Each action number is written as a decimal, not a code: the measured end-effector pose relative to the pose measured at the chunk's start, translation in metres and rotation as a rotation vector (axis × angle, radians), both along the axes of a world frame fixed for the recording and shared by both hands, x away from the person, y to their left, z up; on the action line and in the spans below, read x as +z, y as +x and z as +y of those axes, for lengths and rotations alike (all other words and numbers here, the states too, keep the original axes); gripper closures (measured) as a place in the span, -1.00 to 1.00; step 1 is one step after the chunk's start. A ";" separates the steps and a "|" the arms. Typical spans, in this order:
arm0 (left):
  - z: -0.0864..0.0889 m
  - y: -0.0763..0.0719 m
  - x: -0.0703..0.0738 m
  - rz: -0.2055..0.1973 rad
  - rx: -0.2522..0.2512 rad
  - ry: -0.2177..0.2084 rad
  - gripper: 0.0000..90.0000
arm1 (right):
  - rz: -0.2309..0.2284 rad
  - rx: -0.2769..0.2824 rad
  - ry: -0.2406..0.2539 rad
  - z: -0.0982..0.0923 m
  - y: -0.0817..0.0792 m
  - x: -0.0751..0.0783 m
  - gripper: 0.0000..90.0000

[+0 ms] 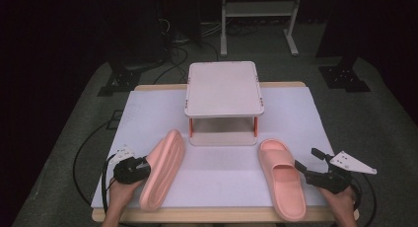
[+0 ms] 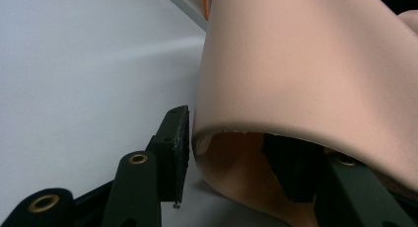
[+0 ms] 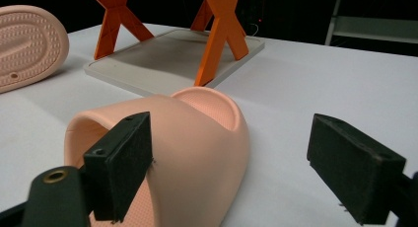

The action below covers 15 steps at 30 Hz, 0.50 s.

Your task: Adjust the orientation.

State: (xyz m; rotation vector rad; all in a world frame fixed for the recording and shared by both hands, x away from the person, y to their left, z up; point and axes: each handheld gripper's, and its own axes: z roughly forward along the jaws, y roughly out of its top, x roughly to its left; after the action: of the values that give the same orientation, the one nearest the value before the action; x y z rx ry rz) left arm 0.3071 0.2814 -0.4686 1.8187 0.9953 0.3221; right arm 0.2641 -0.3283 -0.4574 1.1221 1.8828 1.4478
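Two pink slippers lie on the white table. The left slipper (image 1: pixel 162 170) stands tilted on its side edge, its ribbed sole (image 3: pixel 27 44) facing right. My left gripper (image 1: pixel 144 166) is at its near side. In the left gripper view (image 2: pixel 229 133) the strap (image 2: pixel 296 64) sits between the jaws, one pad (image 2: pixel 175 148) just outside it and the other jaw under it, with slack still showing. The right slipper (image 1: pixel 282 182) lies flat, sole down. My right gripper (image 1: pixel 307 159) is open wide at its right side (image 3: pixel 231 138), one pad (image 3: pixel 123 163) before the strap (image 3: pixel 197 138).
A small pale two-shelf rack (image 1: pixel 224 89) with orange legs (image 3: pixel 217 34) stands at the middle back of the table. The white table cover (image 1: pixel 217 172) runs between the slippers. The wooden front edge (image 1: pixel 217 215) is close to both hands. Cables lie on the dark floor (image 1: pixel 84 153).
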 end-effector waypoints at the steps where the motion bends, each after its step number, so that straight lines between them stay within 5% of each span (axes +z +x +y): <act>1: -0.001 0.000 0.000 -0.003 -0.003 -0.004 0.17 | -0.001 0.001 -0.001 0.000 0.000 0.000 -0.62; 15: -0.011 -0.006 0.008 -0.045 -0.029 -0.030 0.14 | -0.001 0.003 -0.001 0.000 0.000 0.000 -0.62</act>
State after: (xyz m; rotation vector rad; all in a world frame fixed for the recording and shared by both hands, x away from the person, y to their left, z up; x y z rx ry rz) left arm 0.3014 0.2708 -0.4609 1.7894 0.9365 0.3275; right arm 0.2638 -0.3282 -0.4575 1.1175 1.8854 1.4486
